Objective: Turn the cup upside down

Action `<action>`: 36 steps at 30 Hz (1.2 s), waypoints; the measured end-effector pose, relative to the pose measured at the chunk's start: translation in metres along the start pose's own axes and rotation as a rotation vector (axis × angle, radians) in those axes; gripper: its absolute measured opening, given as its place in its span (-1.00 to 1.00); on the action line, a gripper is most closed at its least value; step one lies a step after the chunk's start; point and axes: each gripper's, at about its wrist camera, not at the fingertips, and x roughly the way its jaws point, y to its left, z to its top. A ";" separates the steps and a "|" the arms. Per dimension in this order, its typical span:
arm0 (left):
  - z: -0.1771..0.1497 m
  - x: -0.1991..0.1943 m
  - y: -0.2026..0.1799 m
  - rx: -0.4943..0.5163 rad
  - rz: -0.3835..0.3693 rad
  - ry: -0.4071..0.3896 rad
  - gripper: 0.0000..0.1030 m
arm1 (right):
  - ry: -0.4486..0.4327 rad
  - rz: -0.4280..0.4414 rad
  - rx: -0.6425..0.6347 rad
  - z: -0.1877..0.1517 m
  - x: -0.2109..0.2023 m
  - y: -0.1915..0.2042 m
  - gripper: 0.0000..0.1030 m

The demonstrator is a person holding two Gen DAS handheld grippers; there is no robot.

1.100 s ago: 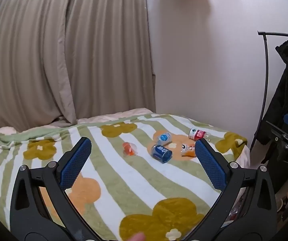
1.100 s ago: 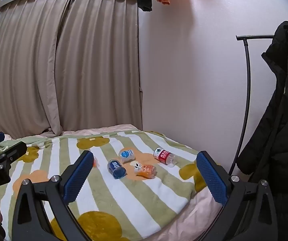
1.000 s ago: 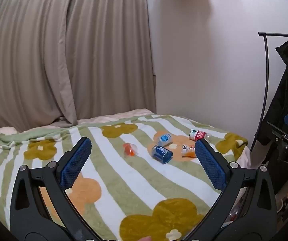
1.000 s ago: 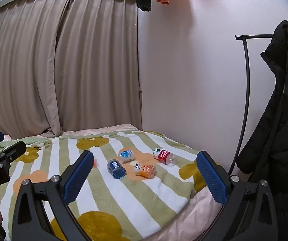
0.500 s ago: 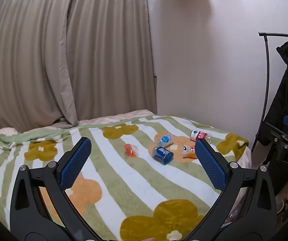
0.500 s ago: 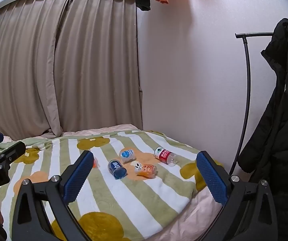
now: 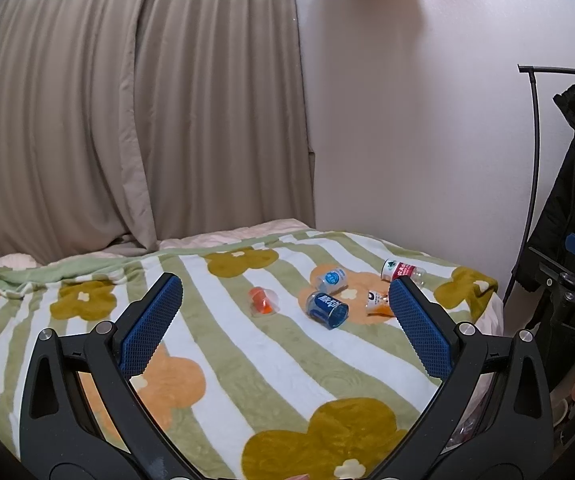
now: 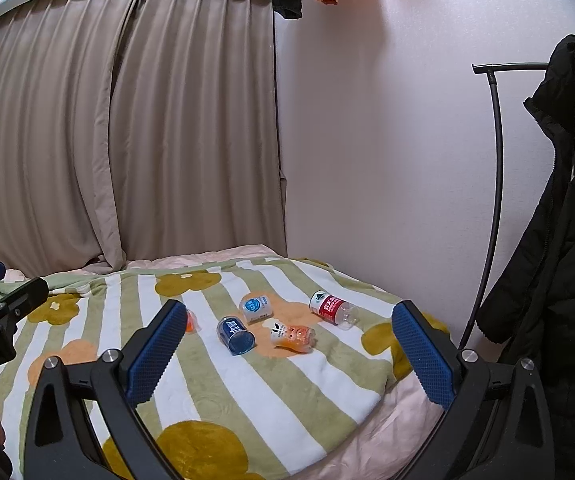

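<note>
Five small cups lie on their sides on the bed's blanket [image 7: 223, 344], which is soft enough that none of them stands level. They cluster toward 1 o'clock in the left wrist view: a dark blue cup [image 7: 326, 309] with its mouth facing the camera, a pale blue cup [image 7: 330, 279] just behind it, an orange-and-white cup [image 7: 377, 303] to its right, a red-labelled cup [image 7: 401, 270] farthest back, and a small orange cup [image 7: 262, 300] apart at 12 o'clock. Which one the task means cannot be told; the dark blue one is nearest and most exposed, so it is the likely pick.

The left tool [image 7: 285, 320] hangs well short of the cluster with its jaws spread wide and nothing between them. The right tool [image 8: 287, 350] is likewise spread and empty, well back, with the cups framed between its fingers around 12 o'clock. Both seem held high and open to frame the cups before an approach, so the job looks not yet begun.

A cup lying sideways gives its wall to a pinch across the middle, after which a turn of the wrist would bring the mouth down. The plush surface may let it tip again on release.
</note>
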 end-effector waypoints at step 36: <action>-0.004 0.001 0.000 -0.006 -0.009 0.013 1.00 | 0.005 0.011 -0.009 -0.006 -0.003 0.011 0.99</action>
